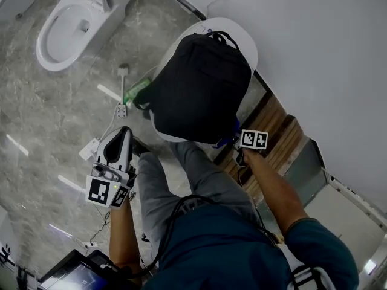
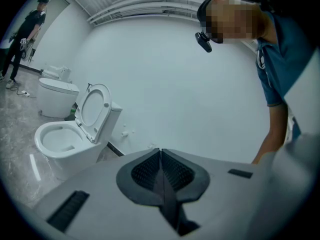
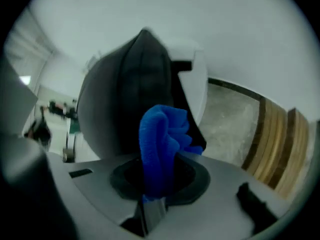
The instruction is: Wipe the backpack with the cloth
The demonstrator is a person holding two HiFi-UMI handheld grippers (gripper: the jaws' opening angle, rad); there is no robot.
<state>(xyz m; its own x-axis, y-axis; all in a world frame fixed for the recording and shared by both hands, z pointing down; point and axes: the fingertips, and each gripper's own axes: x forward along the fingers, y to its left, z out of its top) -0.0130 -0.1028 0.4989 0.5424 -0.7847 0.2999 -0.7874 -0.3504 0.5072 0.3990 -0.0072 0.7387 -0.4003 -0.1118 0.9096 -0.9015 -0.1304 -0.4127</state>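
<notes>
Black fabric fills the middle of our head view: the backpack [image 1: 202, 86] lies on a white oval lid [image 1: 243, 38] and covers most of it, with its carry handle toward the lid's far edge by the wall [image 1: 314, 41]. Our right gripper [image 3: 152, 184] is at the lid's near right edge, just under the backpack's lower corner. Its jaws are pinching the cloth [image 3: 161, 139], a bunched blue wad that stands up out of them. In the right gripper view the cloth sits right in front of the backpack's dark side; we cannot tell whether the two touch. Our left gripper [image 2: 160, 155] is held well apart from the backpack, off the lid's near left edge and above the grey marbled floor [image 1: 48, 107]. Its jaws are pressed together with nothing between them. An open toilet [image 1: 66, 29] stands on the floor well beyond the left gripper. Wooden boards [image 1: 278, 132] lie along the wall beside the right gripper.
</notes>
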